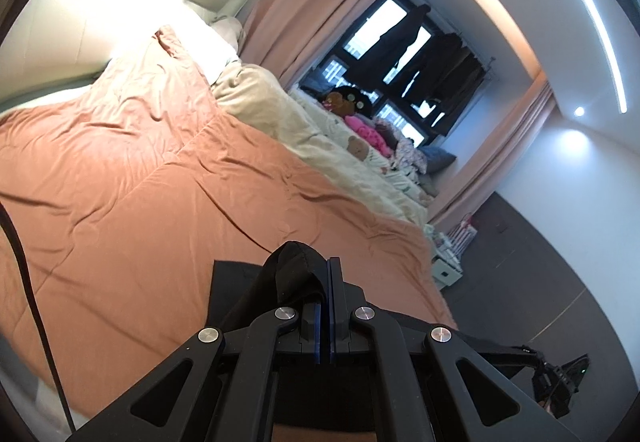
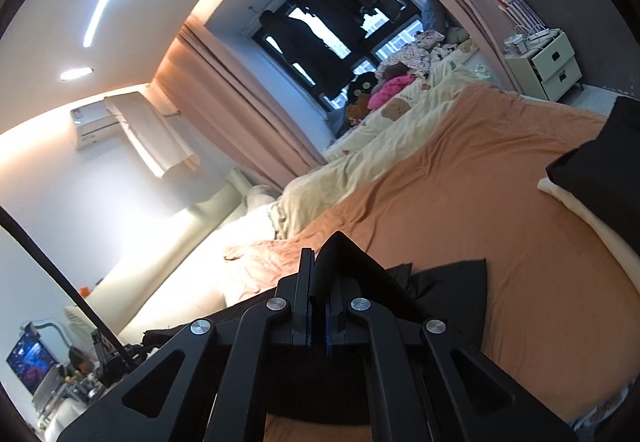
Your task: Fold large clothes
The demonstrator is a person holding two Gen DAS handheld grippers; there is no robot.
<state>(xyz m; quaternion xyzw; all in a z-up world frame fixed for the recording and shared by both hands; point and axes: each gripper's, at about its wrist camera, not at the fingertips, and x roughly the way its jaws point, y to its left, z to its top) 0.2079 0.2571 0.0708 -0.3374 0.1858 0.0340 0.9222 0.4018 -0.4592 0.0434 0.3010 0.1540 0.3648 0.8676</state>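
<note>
Black garment (image 1: 298, 274): mostly hidden behind the gripper body, lower middle of both views.
Dark fabric (image 2: 600, 162): cut off at right edge, kind unclear.
Screen (image 2: 30, 362): lower left, contents too small to tell.

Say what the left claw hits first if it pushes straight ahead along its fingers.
Probably the orange duvet: the left claw, shut on black garment, points slightly down across the bed. Depth is unclear.

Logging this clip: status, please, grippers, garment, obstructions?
Left gripper shut on black garment. Right gripper shut on it too. Garment above orange bedspread. Nothing in the way.
</note>
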